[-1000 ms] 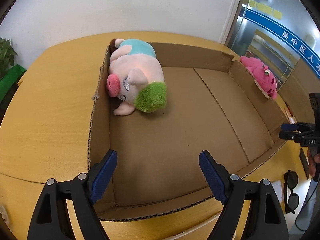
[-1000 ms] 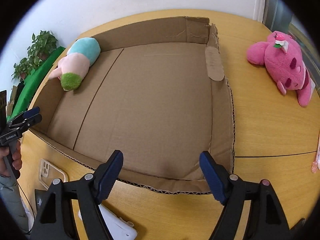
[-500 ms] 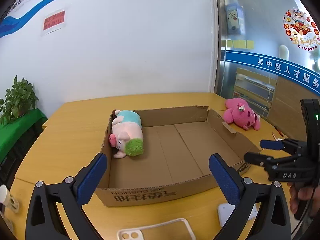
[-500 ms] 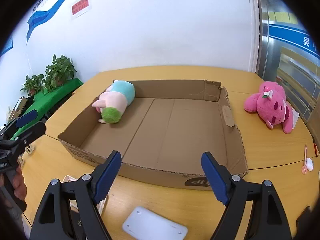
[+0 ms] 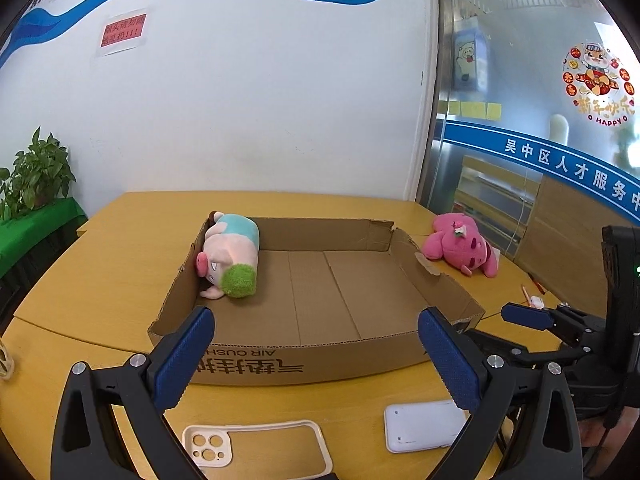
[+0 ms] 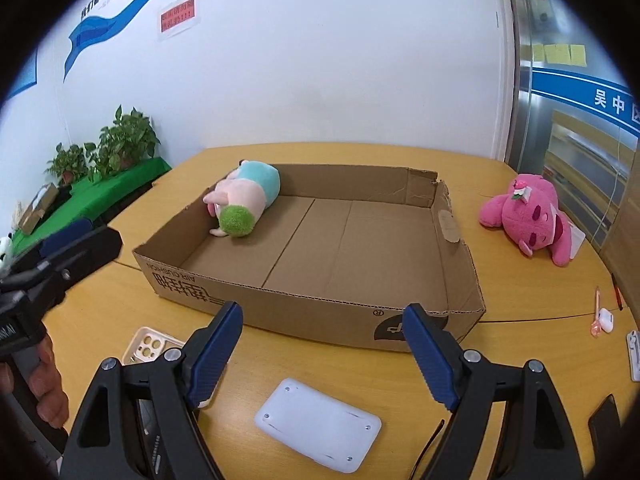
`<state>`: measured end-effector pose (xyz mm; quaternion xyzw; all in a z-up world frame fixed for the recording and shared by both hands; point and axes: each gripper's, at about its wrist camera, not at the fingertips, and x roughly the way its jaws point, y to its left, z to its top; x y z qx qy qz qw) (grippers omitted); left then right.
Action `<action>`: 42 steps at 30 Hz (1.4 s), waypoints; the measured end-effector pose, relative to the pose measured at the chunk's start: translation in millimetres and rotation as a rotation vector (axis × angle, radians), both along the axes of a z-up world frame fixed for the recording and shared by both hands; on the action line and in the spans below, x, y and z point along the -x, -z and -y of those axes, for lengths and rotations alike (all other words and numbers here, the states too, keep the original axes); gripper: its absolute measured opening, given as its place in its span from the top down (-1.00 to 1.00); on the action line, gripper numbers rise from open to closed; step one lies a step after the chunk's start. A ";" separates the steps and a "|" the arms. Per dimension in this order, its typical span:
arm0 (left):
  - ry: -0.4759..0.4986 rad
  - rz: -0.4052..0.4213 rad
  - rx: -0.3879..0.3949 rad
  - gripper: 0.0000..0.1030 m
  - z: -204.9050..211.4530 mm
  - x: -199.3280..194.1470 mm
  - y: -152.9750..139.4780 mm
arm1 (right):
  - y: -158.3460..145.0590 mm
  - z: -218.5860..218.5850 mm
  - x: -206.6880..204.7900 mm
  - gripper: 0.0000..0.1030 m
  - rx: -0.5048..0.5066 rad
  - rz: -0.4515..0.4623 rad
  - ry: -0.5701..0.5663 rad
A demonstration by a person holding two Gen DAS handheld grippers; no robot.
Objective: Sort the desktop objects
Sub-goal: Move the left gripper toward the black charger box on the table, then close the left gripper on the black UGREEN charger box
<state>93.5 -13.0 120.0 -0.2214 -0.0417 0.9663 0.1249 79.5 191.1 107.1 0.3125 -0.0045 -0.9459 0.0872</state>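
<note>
Both the left gripper (image 5: 316, 350) and the right gripper (image 6: 320, 344) are hovering spread and empty, low in frame — the pig toy (image 5: 230, 258) is lying in the cardboard box (image 5: 340, 356), upper left corner, while the pink toy (image 6: 532, 216) is waiting outside at right

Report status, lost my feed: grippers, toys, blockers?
Both grippers open, empty. Pig plush in box; pink plush outside. Nothing blocking.

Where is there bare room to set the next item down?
Most of the cardboard box floor is bare, right of the pig plush in its far-left corner. Crowded: table strip in front, with phone case and white device.
</note>
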 end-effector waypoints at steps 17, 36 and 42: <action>0.019 0.068 -0.006 -0.99 17.9 -28.6 27.3 | 20.0 13.7 -26.5 -0.60 0.039 0.043 -0.015; 0.038 0.187 -0.022 -1.00 52.5 -27.1 52.7 | 51.3 36.7 -42.2 -0.60 0.099 0.157 -0.288; 0.047 0.367 -0.095 -0.99 82.5 -33.4 92.7 | 94.4 98.8 -64.1 -0.60 0.062 0.293 -0.610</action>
